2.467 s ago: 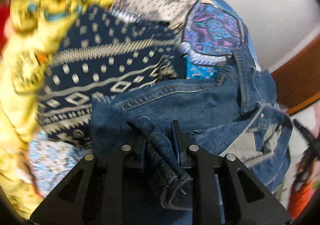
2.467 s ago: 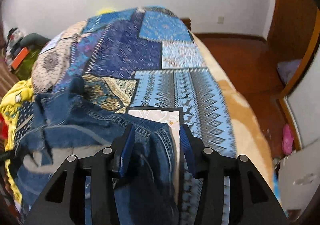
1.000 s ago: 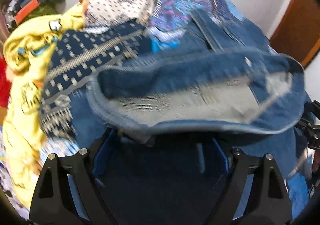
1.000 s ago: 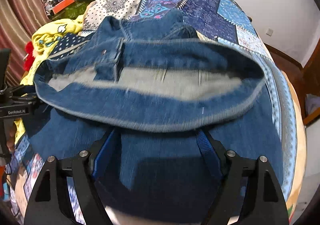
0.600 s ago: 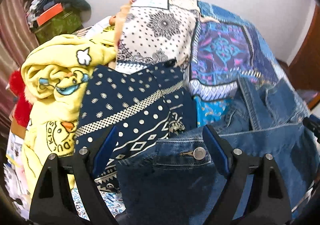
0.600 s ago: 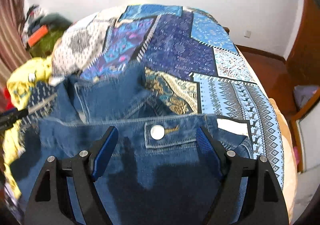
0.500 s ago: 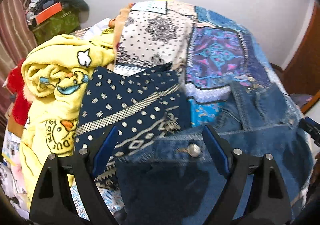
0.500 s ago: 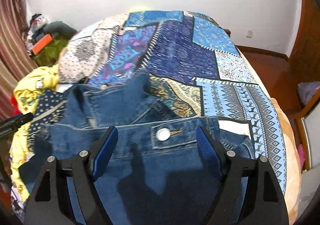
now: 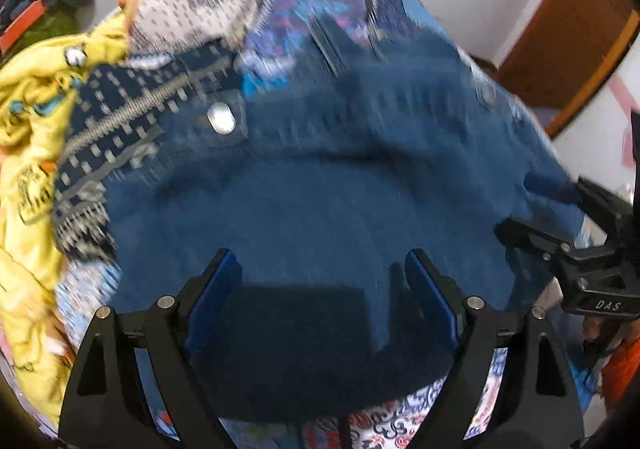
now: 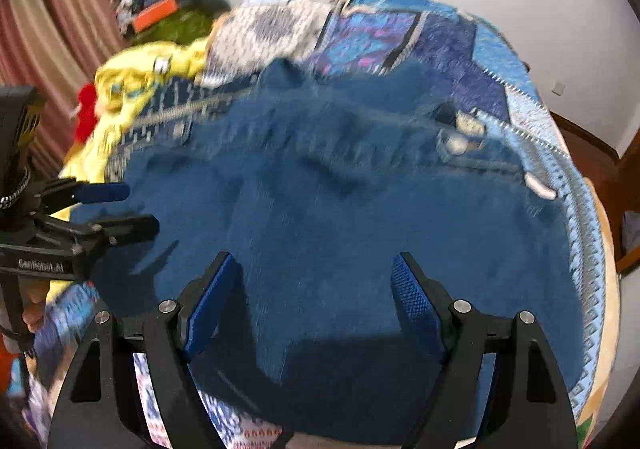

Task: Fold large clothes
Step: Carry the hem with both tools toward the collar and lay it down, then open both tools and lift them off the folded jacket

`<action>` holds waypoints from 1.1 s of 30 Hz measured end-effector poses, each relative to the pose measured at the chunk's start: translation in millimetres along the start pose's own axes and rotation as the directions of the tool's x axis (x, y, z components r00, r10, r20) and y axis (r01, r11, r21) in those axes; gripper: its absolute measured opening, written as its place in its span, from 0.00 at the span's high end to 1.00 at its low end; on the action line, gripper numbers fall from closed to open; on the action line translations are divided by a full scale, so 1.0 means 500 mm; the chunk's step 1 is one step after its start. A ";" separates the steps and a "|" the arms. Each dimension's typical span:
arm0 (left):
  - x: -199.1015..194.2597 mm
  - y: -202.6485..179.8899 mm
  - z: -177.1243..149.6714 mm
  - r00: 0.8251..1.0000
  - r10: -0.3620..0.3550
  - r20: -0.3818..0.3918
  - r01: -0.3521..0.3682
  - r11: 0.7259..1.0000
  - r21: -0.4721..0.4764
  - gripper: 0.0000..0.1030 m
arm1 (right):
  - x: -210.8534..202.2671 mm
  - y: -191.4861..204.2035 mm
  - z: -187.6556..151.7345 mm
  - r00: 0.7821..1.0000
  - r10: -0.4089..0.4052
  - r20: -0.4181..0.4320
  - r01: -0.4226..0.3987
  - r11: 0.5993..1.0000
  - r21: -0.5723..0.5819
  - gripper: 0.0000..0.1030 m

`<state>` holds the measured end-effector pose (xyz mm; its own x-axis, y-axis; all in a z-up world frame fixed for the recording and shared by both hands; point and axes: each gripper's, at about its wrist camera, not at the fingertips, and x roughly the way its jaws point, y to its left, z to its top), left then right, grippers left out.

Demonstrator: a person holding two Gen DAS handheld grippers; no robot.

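Hovering both spread grippers over a half-folded blue denim jacket (image 9: 320, 209) on the patchwork bedspread (image 9: 304, 9).

From the left wrist view, my left gripper (image 9: 320, 285) stood wide apart and held nothing; the denim lay flat below and ahead of its blue fingertips (image 9: 216, 289), with the jacket's silver snap button (image 9: 221, 118) far forward to the left. I judged the risk there to be the crowding yellow printed garment (image 9: 28, 121) and the navy patterned cloth (image 9: 120, 117), which touch the jacket's left edge and could get pinched along with it. From the right wrist view, my right gripper (image 10: 312, 289) was likewise spread and empty above the denim, my other gripper sitting at the jacket's left edge. The picture was blurred, so a hasty grab could catch one layer only and undo the fold.
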<state>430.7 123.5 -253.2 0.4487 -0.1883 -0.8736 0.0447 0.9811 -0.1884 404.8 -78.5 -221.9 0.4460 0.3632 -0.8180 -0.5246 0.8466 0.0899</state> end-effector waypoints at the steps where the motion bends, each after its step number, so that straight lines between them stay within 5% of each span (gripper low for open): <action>1: 0.013 -0.004 -0.018 1.000 0.014 -0.023 -0.014 1.000 0.001 0.16 | 0.008 -0.001 -0.011 1.000 -0.009 -0.022 0.008 1.000 -0.011 0.25; 12: -0.040 0.093 -0.101 0.990 0.125 0.066 -0.115 0.984 -0.136 0.15 | -0.058 -0.158 -0.080 0.991 -0.129 -0.029 0.132 0.981 0.144 0.24; 16: -0.065 0.118 -0.133 0.992 0.103 0.075 -0.088 0.980 -0.181 0.15 | -0.094 -0.203 -0.110 0.992 -0.127 -0.012 0.127 0.968 0.217 0.25; 20: -0.092 0.129 -0.156 0.975 0.208 0.085 -0.188 0.962 -0.198 0.15 | -0.113 -0.221 -0.139 0.978 -0.204 -0.030 0.205 0.941 0.269 0.23; 24: -0.106 0.180 -0.178 0.971 0.233 0.055 -0.209 0.937 -0.281 0.15 | -0.125 -0.256 -0.172 0.987 -0.158 -0.032 0.159 0.918 0.363 0.21; 28: -0.136 0.239 -0.210 0.979 0.197 0.052 -0.158 0.895 -0.418 0.15 | -0.148 -0.267 -0.185 0.981 -0.189 -0.040 0.190 0.904 0.383 0.21; 33: -0.157 0.262 -0.229 0.994 0.033 0.106 0.031 0.832 -0.554 0.15 | -0.183 -0.259 -0.179 0.977 -0.213 0.003 0.197 0.907 0.372 0.21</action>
<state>299.1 261.8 -260.9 0.5419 -0.1497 -0.8270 -0.4432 0.7852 -0.4325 367.1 -256.2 -209.3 0.5495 0.1757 -0.8168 -0.1187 0.9841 0.1318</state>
